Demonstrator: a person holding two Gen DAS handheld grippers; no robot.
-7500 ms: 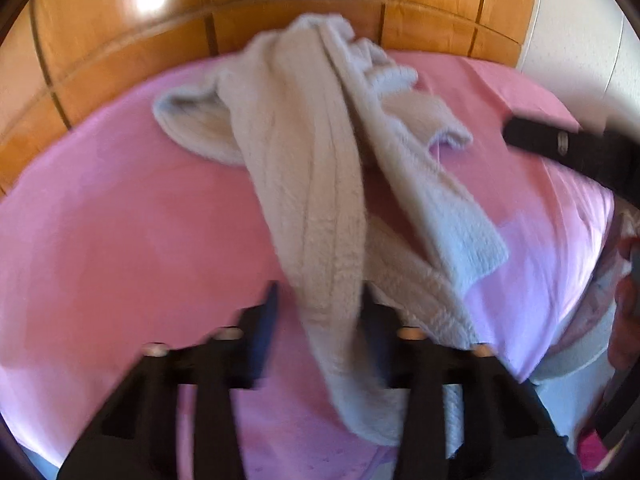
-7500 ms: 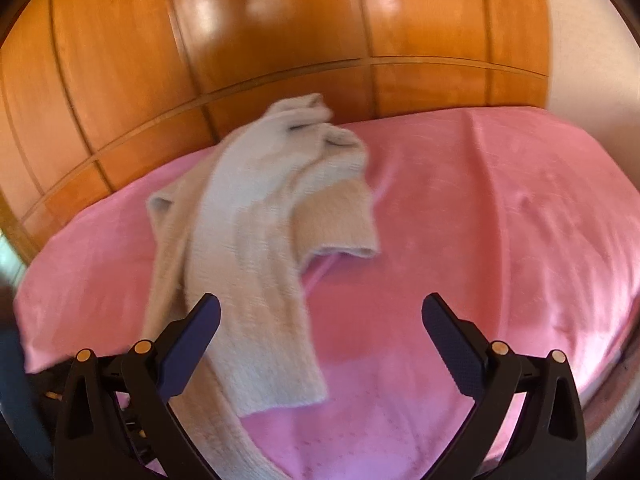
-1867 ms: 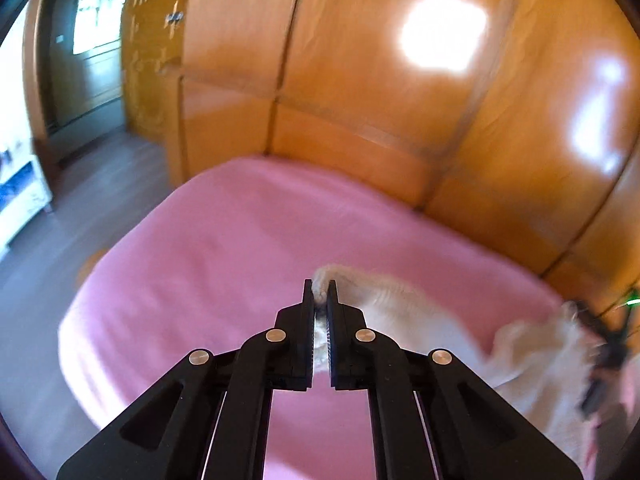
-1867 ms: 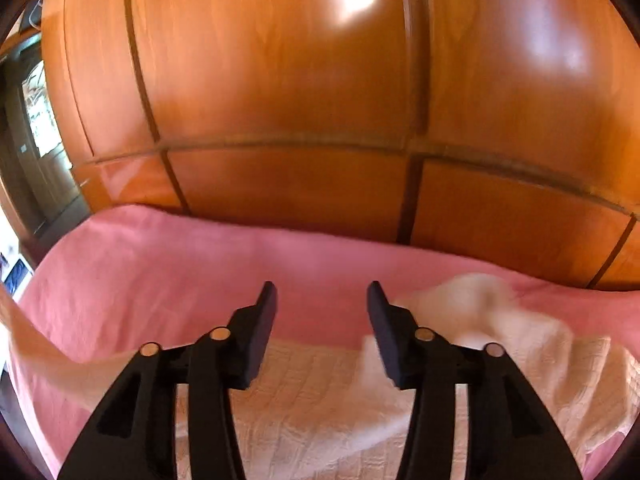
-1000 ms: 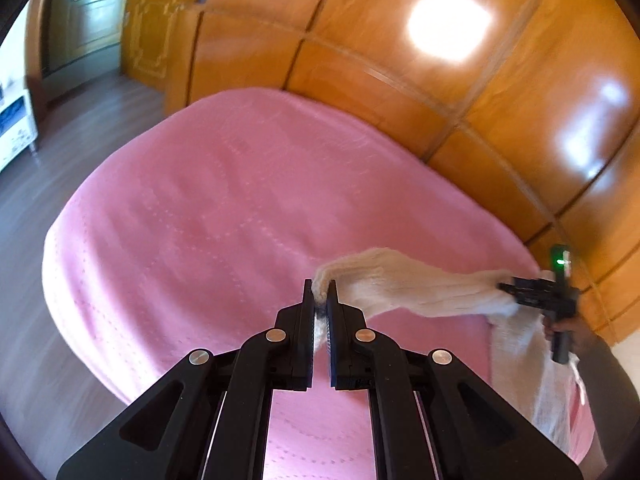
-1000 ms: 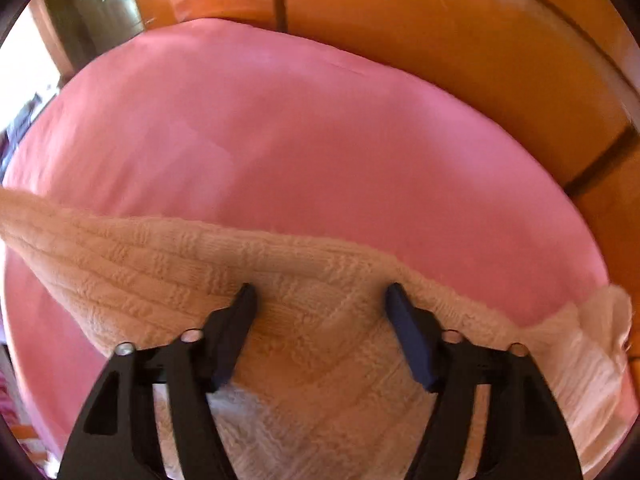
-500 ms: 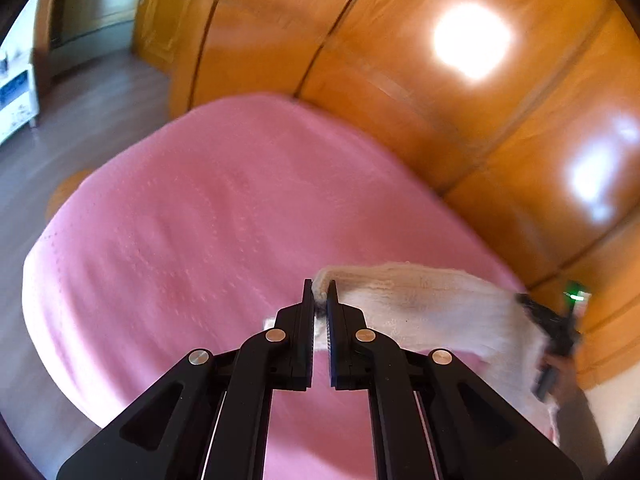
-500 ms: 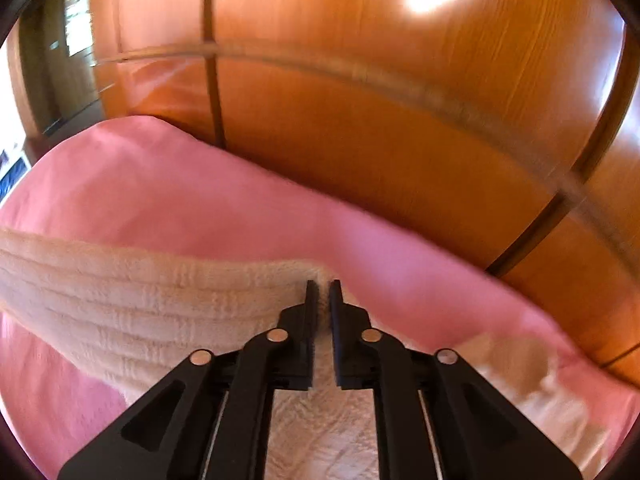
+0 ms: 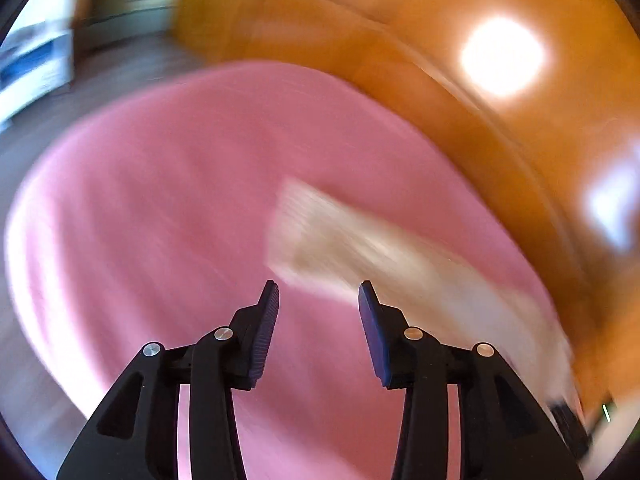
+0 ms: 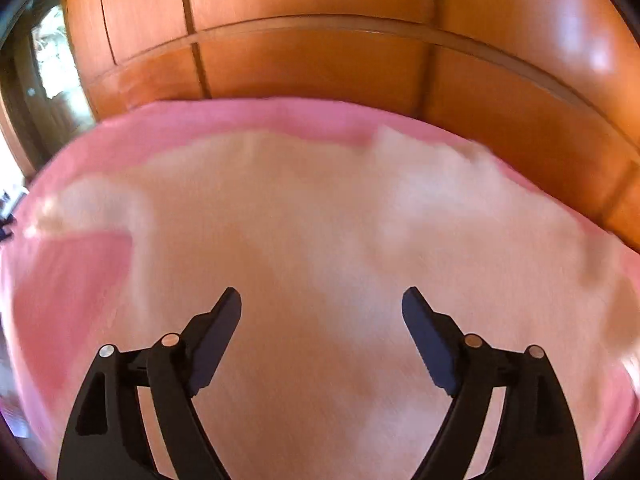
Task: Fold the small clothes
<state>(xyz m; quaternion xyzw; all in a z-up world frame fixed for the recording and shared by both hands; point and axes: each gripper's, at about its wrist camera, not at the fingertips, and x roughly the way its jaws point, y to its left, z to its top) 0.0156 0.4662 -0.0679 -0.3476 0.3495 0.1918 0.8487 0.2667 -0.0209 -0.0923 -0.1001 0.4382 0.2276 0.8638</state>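
Note:
A cream knitted garment (image 10: 320, 240) lies spread across the pink bed cover (image 10: 72, 280) and fills most of the blurred right wrist view. One long sleeve (image 9: 360, 248) stretches out to the left in the left wrist view, its cuff ahead of the fingers. My left gripper (image 9: 318, 300) hangs above the cover just short of that cuff; its jaws are opening with nothing between them. My right gripper (image 10: 322, 312) hovers over the garment's body, its jaws also opening wide and nothing pinched in them.
A glossy wooden panel wall (image 10: 320, 60) runs along the far side of the bed. Bare floor (image 9: 120, 64) and a white and blue object (image 9: 32, 68) lie beyond the bed's left end. The pink cover (image 9: 160, 220) left of the sleeve is bare.
Both grippers were shut on the garment half a second ago; both have let go and stand apart now. The garment has dropped flat onto the cover, and the right gripper has swung across over its body.

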